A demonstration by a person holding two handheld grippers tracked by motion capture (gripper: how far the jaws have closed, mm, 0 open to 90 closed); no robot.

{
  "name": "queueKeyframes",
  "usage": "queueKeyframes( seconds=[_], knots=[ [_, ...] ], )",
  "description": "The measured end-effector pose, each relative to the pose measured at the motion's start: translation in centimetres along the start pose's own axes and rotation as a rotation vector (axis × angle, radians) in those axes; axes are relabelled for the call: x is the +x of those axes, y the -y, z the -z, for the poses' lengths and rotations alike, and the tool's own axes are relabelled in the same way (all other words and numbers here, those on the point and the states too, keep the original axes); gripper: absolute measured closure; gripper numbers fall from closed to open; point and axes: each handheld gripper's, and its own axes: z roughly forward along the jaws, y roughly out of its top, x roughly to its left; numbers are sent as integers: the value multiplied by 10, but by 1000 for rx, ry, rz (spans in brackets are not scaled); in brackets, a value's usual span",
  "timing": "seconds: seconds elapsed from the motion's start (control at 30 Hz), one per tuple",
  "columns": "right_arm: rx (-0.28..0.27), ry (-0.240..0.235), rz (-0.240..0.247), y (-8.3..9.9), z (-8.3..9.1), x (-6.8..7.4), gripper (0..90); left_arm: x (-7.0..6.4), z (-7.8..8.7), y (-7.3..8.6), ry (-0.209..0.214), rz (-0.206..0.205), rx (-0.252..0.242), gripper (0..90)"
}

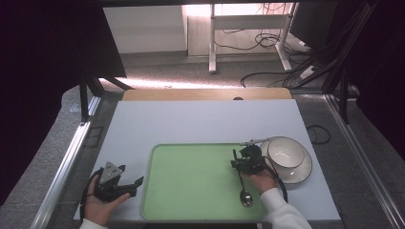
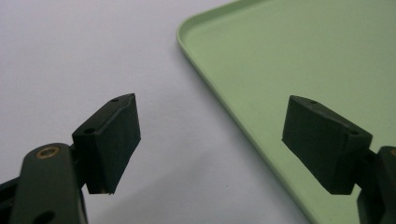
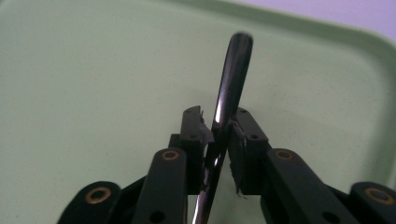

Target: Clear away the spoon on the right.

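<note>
A metal spoon (image 1: 245,193) lies over the right part of the green tray (image 1: 191,181), its bowl near the tray's front edge. My right gripper (image 1: 238,162) is shut on the spoon's handle. In the right gripper view the handle (image 3: 231,79) sticks up from between the closed jaws of that gripper (image 3: 219,123), above the tray floor (image 3: 93,93). My left gripper (image 1: 133,174) sits open on the white table just left of the tray. Its own view shows this gripper (image 2: 210,135) holding nothing, the jaws straddling the tray's rim (image 2: 224,107).
A white bowl (image 1: 285,151) stands on a dark-rimmed plate (image 1: 298,174) right of the tray, close to my right hand. Another metal utensil (image 1: 253,141) rests by the bowl's far left side. The table's wooden far edge (image 1: 205,94) is beyond bare white surface (image 1: 200,119).
</note>
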Motion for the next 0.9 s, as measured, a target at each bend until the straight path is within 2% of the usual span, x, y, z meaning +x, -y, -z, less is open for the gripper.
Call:
queueKeyframes(
  seconds=[0.1, 0.17, 0.23, 0.37, 0.47, 0.63, 0.77, 0.9],
  knots=[
    [8, 19, 16, 0, 1, 1, 561, 0, 0, 0, 0, 0, 1, 188],
    [-7, 43, 18, -1, 3, 1, 501, 0, 0, 0, 0, 0, -1, 188],
    [-26, 38, 20, -2, 7, 2, 455, 1, 0, 0, 0, 0, -1, 188],
    [-106, 10, 64, -5, 18, 3, 421, 1, 0, 0, 0, 0, -1, 188],
    [-161, -43, 88, -6, 26, 2, 411, 1, 1, 0, 0, 1, -5, 188],
    [-207, -98, 122, -6, 35, -2, 381, 1, 1, 0, -1, 4, -12, 188],
    [-235, -120, 142, -4, 45, -6, 363, 0, 1, -1, 4, 7, -16, 187],
    [-264, -89, 169, 3, 59, -11, 359, 1, 1, -2, 11, 13, -22, 187]
  ],
)
